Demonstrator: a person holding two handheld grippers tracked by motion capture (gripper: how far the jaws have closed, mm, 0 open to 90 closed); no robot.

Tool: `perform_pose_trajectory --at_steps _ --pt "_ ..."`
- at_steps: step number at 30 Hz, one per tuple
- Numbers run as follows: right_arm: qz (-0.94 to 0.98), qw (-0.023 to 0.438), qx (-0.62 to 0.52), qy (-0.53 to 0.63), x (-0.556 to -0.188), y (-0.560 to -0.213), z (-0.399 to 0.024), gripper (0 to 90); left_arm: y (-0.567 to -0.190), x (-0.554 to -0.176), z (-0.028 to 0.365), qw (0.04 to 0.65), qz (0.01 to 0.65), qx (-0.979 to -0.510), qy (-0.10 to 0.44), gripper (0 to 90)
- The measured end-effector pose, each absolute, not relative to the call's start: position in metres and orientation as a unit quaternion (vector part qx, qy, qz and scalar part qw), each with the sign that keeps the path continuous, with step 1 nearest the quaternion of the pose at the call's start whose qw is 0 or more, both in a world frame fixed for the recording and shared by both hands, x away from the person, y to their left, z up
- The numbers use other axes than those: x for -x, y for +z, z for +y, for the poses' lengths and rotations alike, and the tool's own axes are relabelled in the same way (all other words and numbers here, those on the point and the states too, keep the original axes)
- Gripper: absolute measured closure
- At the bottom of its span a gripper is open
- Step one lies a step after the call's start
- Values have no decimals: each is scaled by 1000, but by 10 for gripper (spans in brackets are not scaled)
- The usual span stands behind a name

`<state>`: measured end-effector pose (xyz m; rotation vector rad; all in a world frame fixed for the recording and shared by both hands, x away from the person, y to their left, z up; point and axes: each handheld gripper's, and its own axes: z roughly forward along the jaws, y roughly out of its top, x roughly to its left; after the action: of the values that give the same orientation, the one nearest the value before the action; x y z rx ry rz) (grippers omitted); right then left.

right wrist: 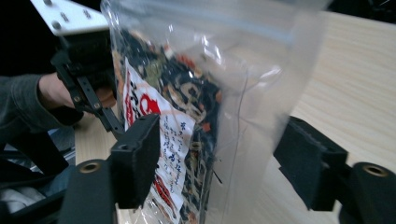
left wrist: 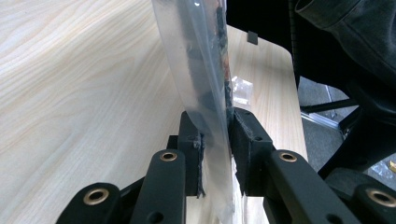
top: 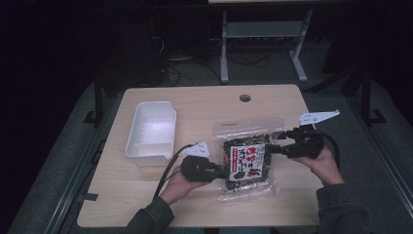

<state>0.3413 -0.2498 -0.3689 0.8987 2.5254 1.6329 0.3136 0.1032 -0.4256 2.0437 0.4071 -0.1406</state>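
Bag: clear plastic snack pouch with red-and-white label point(top: 246, 163) sits lifted over the pale wood counter point(top: 204, 209). Left claw point(left wrist: 215, 140) pinches its edge; right claw point(right wrist: 215, 163) is spread around it. Keep the left pinch firm, move to the white plastic bin point(top: 152, 132).

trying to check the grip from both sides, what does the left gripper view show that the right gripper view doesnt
Left gripper view alone: the left tool shut on the edge of the clear plastic snack bag, both pads pressing the film, seen edge-on.

Right gripper view alone: the bag's white printed label with red characters, the right tool with its jaws wide apart and the bag between them, neither pad pressing it, and the other hand farther off.

Both: the same bag of dark snack mix, lifted over the light wooden table.
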Motion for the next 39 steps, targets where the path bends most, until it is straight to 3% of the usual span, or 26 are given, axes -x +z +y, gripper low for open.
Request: perform_pose_trajectory --at_steps 11,12,17,23,31,39 --pt "813 -49 -248 525 -351 -382 -225 350 -421 -313 112 497 152 -852 -60 745" --pt "810 -64 -238 532 -352 -385 -223 400 -420 -313 114 496 153 -853 -60 745" --pt "808 -83 -227 538 -354 -387 -217 468 -419 -314 120 494 155 -854 -56 743" --pt "802 -113 -200 552 -352 -387 -212 662 -420 -318 128 489 173 -854 -50 717" --pt "804 -113 -187 553 -346 -381 -209 736 -420 -318 137 485 183 -854 -32 658" --pt "809 -99 -201 544 -340 -375 -213 744 -419 -312 147 476 179 -861 -14 616"
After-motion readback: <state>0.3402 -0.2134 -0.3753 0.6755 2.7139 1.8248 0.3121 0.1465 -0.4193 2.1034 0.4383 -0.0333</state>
